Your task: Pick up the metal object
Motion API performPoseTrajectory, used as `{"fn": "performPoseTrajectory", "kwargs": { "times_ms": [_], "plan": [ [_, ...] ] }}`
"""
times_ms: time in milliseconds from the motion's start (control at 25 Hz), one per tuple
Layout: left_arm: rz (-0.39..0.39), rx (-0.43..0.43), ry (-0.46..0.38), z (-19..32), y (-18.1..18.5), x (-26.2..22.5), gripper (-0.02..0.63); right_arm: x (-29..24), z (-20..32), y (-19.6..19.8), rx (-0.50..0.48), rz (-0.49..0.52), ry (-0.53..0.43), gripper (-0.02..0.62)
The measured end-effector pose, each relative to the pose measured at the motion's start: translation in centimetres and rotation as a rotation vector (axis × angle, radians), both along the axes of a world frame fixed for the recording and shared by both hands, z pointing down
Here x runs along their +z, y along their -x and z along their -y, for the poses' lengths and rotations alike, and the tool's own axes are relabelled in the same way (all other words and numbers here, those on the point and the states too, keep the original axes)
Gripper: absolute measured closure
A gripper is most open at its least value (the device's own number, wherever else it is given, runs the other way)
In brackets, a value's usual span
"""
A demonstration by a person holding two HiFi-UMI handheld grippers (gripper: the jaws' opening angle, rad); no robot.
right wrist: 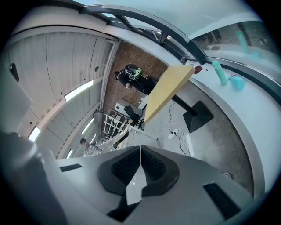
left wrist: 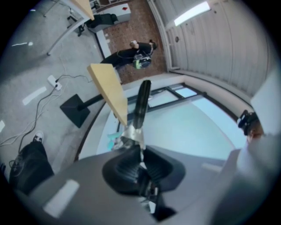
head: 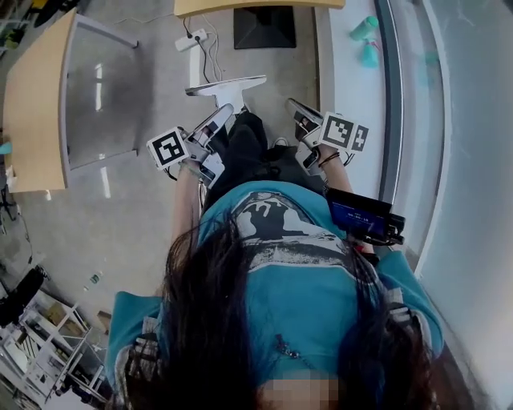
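The metal object [left wrist: 141, 105] is a long piece, dark along its length and silvery near the jaws. It sticks up from between my left gripper's [left wrist: 140, 151] pads, which are shut on it. In the head view it shows as a pale, flat silvery piece [head: 228, 86] just past the left gripper [head: 227, 114], held over the floor in front of the person's legs. My right gripper [head: 295, 106] is level with it on the right. Its jaws [right wrist: 140, 151] are pressed together with nothing between them.
A wooden table [head: 36, 96] stands at the left and another tabletop [head: 256, 5] with a black base [head: 264, 28] is ahead. A power strip [head: 191, 40] and cables lie on the floor. Teal bottles [head: 365, 30] stand on the window ledge at the right. A person [left wrist: 140, 55] is far off.
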State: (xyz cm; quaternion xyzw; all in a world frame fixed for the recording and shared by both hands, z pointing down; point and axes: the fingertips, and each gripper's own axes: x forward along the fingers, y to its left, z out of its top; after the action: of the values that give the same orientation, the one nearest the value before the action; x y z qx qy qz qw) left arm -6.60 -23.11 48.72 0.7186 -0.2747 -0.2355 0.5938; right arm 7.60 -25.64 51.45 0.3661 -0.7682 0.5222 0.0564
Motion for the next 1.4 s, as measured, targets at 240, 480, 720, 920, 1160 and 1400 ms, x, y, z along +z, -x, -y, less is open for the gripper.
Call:
{"fn": "performPoseTrajectory", "kwargs": {
  "times_ms": [240, 480, 720, 920, 1160, 1400],
  "plan": [
    [0.024, -0.033, -0.028, -0.2, 0.4, -1.7, 0.583, -1.1, -0.1, 1.6, -0.071, 0.021, -0.010, 0.581],
    [0.023, 0.000, -0.057, 0.1, 0.1, -2.3, 0.583, -0.7, -0.3, 1.3, -0.044, -0.002, -0.013, 0.581],
    [0.047, 0.026, -0.063, 0.0, -0.1, -2.8, 0.583, -1.7, 0.4, 2.0, -0.035, 0.022, -0.028, 0.581],
    [0.064, 0.036, -0.035, -0.1, -0.1, -1.6, 0.583, -2.2, 0.7, 2.4, -0.035, 0.049, -0.039, 0.581],
    [0.055, 0.029, -0.043, 0.2, 0.2, -1.1, 0.583, -2.1, 0.2, 2.0, -0.042, 0.027, -0.057, 0.581],
    [0.043, 0.030, -0.045, 0.1, 0.3, 0.0, 0.583, -1.6, -0.2, 1.4, -0.024, 0.005, -0.060, 0.581]
  ]
}}
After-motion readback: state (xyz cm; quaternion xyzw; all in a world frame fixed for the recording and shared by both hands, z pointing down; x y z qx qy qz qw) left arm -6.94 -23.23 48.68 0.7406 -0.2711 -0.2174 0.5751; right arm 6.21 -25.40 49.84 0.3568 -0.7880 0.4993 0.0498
